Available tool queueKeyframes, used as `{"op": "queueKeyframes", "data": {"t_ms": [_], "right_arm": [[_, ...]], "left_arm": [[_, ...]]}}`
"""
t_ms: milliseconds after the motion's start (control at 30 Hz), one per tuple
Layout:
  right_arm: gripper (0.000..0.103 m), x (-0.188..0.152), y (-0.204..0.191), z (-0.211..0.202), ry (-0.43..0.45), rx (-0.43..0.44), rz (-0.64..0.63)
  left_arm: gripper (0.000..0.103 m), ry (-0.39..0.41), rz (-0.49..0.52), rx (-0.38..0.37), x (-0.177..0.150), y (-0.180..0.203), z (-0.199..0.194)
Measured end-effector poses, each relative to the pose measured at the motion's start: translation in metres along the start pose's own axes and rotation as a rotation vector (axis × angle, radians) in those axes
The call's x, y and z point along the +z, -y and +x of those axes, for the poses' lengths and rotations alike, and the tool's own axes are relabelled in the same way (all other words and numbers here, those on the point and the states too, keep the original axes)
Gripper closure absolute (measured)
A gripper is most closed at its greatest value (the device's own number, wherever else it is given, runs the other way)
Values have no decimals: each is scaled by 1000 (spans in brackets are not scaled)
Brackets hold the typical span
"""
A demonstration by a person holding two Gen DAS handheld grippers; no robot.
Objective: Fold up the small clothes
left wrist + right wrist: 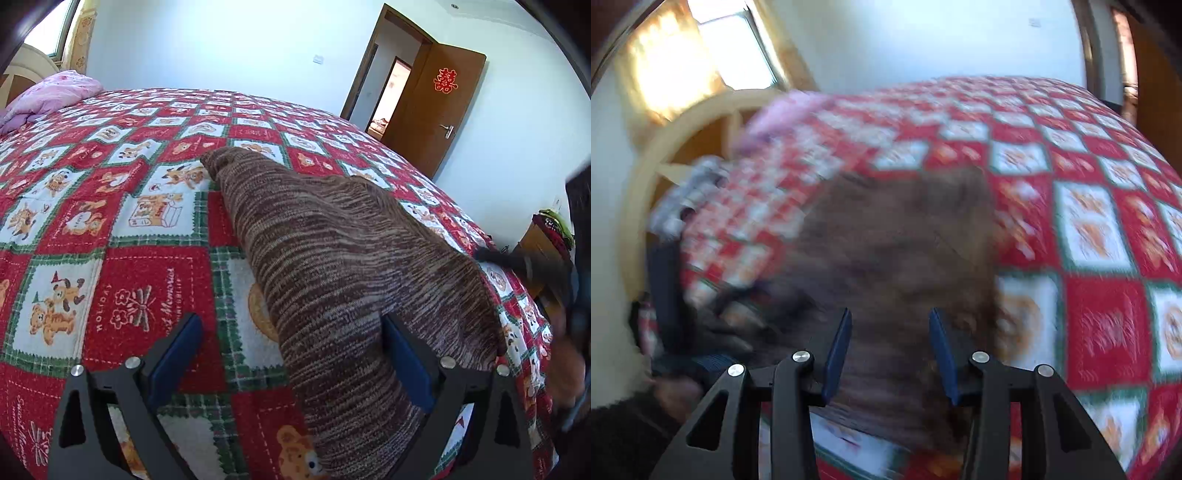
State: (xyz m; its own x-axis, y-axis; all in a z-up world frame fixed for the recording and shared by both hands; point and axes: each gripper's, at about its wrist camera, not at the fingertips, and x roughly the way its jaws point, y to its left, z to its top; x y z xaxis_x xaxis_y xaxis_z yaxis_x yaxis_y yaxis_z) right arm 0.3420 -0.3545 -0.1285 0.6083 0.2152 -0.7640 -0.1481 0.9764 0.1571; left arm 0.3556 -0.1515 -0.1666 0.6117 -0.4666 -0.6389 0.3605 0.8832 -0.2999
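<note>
**Brown knit garment lying stretched on the bed, both tools free of it**

The brown knit garment [332, 258] is lying on the patchwork bedspread [110, 221] directly ahead of the left tool [291, 354], its near end running in beside the right-hand finger of that tool and its far end tapering away ahead and to the left. Its long axis is therefore running roughly along the line the left tool is pointing, slanted a little leftward, with the narrow end farthest off. It looks already doubled into a long strip, probably laid out this way so that the next fold can go across its length.

The left tool is standing wide, its blue pads [177, 354] gripping nothing; one pad is hanging over bare bedspread and the other over the cloth's near part. The right tool [890, 354] is standing partly open above the same garment [894, 240], nothing pinched between its pads as far as the heavy blur lets one judge.

Farther out, a pink quilt [48, 96] is sitting at the bed's far left, and a brown door [439, 107] is standing open ahead to the right.
</note>
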Motion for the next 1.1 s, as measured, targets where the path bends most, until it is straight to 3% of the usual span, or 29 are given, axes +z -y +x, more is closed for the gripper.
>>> {"op": "queueKeyframes", "data": {"t_ms": [33,67,133,200,300,367,433,833,1100], "right_arm": [[58,-8,13,5,-15,-72,35],[58,-14,25,8,-20,-89,84],[58,-26,47,13,-28,-42,177],[58,-33,49,8,12,-14,168],[58,-35,38,10,25,-58,128],[58,-36,38,11,36,-56,140],[58,-39,41,11,55,-36,152],[51,-43,51,-9,120,-7,184],[49,-7,74,-27,194,-21,213]], "left_arm": [[3,0,-5,3,0,-1,0],[3,0,-13,4,1,-2,-1],[3,8,-42,21,8,-6,-5],[2,41,-55,37,21,-8,-9],[0,78,-6,153,48,-6,-3],[0,19,50,259,59,-7,20],[0,-57,67,309,57,-11,46],[0,-61,-20,254,49,-19,30],[0,-80,-18,158,37,2,13]]}}
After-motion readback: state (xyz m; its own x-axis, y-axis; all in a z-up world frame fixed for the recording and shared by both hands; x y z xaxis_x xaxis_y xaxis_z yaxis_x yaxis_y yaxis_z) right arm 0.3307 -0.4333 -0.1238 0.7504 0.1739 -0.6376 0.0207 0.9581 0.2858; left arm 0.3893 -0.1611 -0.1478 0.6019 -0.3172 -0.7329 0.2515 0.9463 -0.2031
